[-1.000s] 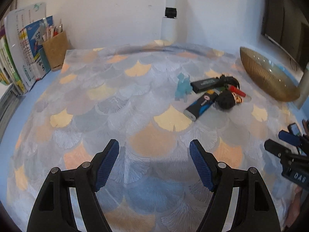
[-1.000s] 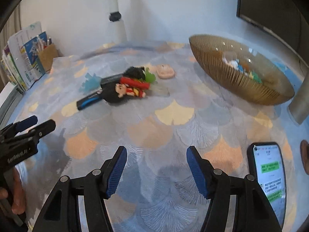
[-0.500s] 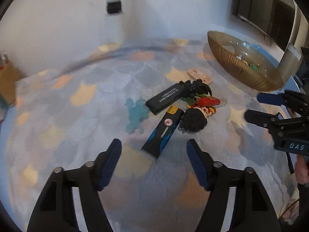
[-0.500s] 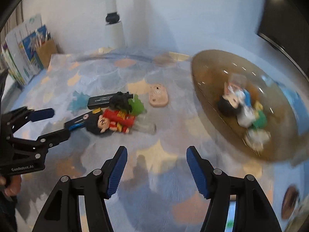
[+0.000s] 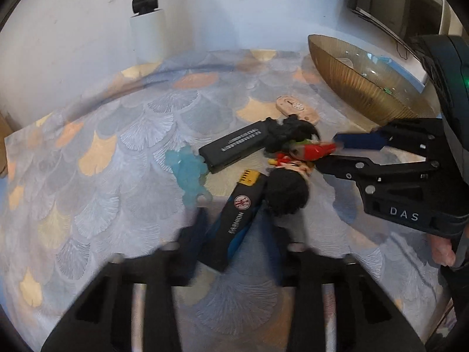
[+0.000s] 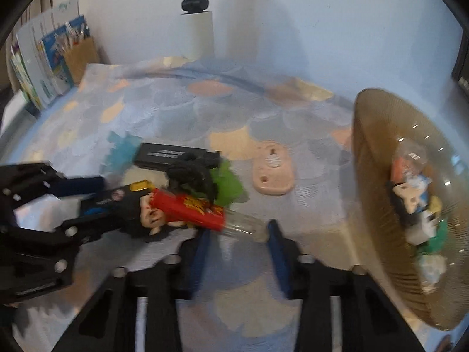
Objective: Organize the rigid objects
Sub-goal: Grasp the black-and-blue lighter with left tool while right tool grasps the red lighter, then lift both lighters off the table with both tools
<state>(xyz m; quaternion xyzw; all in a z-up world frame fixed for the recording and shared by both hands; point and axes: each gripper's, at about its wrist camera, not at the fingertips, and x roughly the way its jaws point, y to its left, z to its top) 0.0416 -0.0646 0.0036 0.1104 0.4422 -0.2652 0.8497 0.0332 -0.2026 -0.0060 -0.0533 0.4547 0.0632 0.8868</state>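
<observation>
Grasp step in hand. Left gripper [image 5: 234,234] pinching black-blue lighter [image 5: 234,223] mid-table. Right gripper [image 6: 239,234] closing around clear-tipped red toy [image 6: 190,208], pads apparently not yet pressing. Next: lift both, carry to bowl [image 6: 378,193] at right edge.

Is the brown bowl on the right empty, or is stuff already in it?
Not empty. The right wrist view shows several small toys piled inside the brown bowl.

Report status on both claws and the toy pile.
Left claw shut on black-and-blue stick. Right claw closing, red tube clear end between pads, not yet pinched. Doll head crowds both.
</observation>
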